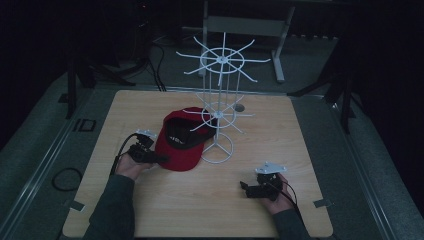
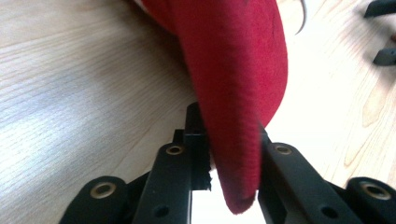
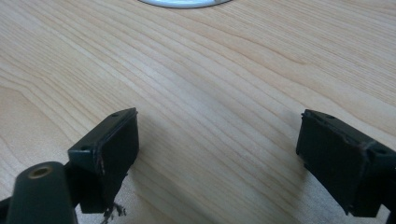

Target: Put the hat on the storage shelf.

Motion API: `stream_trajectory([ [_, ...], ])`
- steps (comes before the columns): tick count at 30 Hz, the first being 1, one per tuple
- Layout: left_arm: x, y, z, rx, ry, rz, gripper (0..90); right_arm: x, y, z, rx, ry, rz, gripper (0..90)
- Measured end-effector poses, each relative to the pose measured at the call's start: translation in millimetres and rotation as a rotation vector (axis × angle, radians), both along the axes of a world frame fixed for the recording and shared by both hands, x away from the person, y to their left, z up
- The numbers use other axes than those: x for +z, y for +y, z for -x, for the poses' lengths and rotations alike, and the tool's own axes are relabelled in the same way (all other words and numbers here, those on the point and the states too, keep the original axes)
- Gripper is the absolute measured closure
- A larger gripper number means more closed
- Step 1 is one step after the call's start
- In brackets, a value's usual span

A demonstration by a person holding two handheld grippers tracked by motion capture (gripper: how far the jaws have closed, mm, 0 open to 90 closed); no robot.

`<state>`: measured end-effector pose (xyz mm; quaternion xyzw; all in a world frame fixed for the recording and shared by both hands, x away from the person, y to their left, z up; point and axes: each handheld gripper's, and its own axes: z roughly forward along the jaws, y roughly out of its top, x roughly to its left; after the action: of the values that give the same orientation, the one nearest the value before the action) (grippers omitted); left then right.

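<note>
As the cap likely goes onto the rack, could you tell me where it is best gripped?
Grip the red cap by its flat brim edge, coming in level from the left. The brim is thin and stiff, and the left claw already pinches it there.

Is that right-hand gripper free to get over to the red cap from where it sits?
Probably yes. The right gripper is open and holds nothing, with bare table between it and the red cap; the white rack stands off that path.

Left gripper jaws clamped together, forearm low at left; right gripper jaws spread wide, hand resting.
</note>
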<state>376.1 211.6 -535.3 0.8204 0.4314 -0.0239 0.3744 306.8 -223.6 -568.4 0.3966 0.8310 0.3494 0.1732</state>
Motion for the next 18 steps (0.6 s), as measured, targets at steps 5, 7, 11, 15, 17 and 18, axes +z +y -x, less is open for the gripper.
stream_trajectory([
  [5, 2.4, 8.6, 10.3, 0.059, -0.062, 0.027, 85.1, 0.0, 0.0, 0.0, 0.000, 0.000, 0.000, 12.9],
  [7, 3.9, 10.4, 14.4, 0.075, -0.090, 0.015, 85.6, 0.0, 0.0, 0.0, 0.000, 0.000, 0.000, 12.9],
  [11, 0.4, 14.6, 24.1, 0.112, -0.137, 0.033, 85.7, 0.0, 0.0, 0.0, 0.000, 0.000, 0.000, 12.9],
  [15, -7.4, 20.3, 32.5, 0.158, -0.157, 0.089, 85.9, 0.0, 0.0, 0.0, 0.000, 0.000, 0.000, 12.9],
  [17, -6.9, 22.7, 34.3, 0.174, -0.167, 0.093, 85.9, 0.0, 0.0, 0.0, 0.000, 0.000, 0.000, 12.9],
  [18, -5.6, 23.6, 35.5, 0.182, -0.180, 0.087, 85.9, 0.0, 0.0, -0.1, 0.001, -0.001, 0.000, 12.9],
])
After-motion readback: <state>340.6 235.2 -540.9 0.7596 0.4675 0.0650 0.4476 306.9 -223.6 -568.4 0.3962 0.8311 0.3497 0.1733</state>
